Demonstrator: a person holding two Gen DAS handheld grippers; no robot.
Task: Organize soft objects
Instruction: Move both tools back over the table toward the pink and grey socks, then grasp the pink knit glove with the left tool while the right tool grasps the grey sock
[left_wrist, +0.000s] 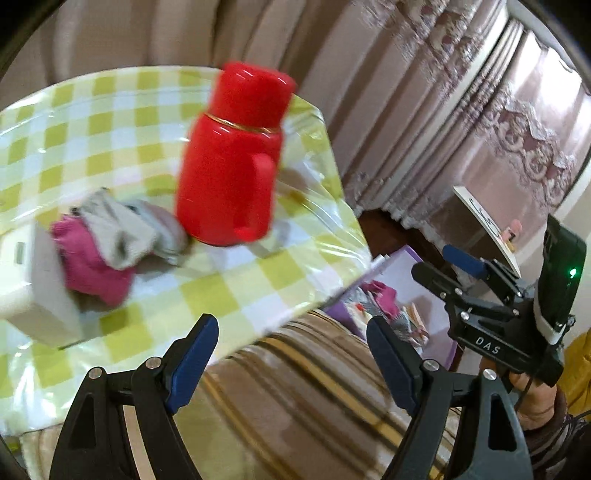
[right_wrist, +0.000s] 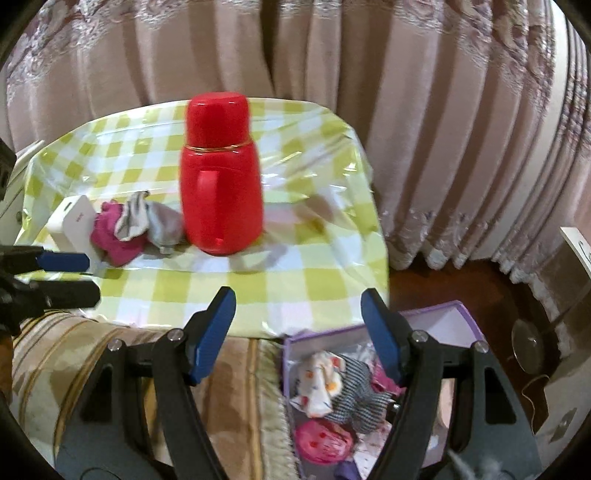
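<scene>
- Standing upright on the table (right_wrist: 303, 280) is a glossy red flask (right_wrist: 221, 177), cylindrical, with a domed cap, a thin gold band at the shoulder and a moulded handle.
- Covering that table is a shiny plastic cloth in yellow-green and white checks, which is wrinkling and catching glare towards the 2 o'clock corner.
- Lying in a crumpled heap (right_wrist: 136, 225) at the flask's 9 o'clock, touching its base, are the soft things: a fuzzy magenta piece, a limp grey-and-white one and a smooth grey one.
- Resting just at the heap's 9 o'clock is a white block (right_wrist: 72, 223) with rounded edges and a small slot in its end face.
- Sitting below the table edge at 5 o'clock is a lilac box (right_wrist: 454, 321), which is holding more soft pieces: a white printed cloth, a houndstooth weave and a pink round item.
- Gaping wide with nothing between its blue-padded black fingers is the right gripper (right_wrist: 299, 332).
- Hanging likewise spread and empty is the left gripper (left_wrist: 291, 362); in its view the right tool's body is showing the white letters "DAS" at 3 o'clock.
- Stretching beneath both is a striped beige-and-gold fabric (left_wrist: 295, 387).
</scene>
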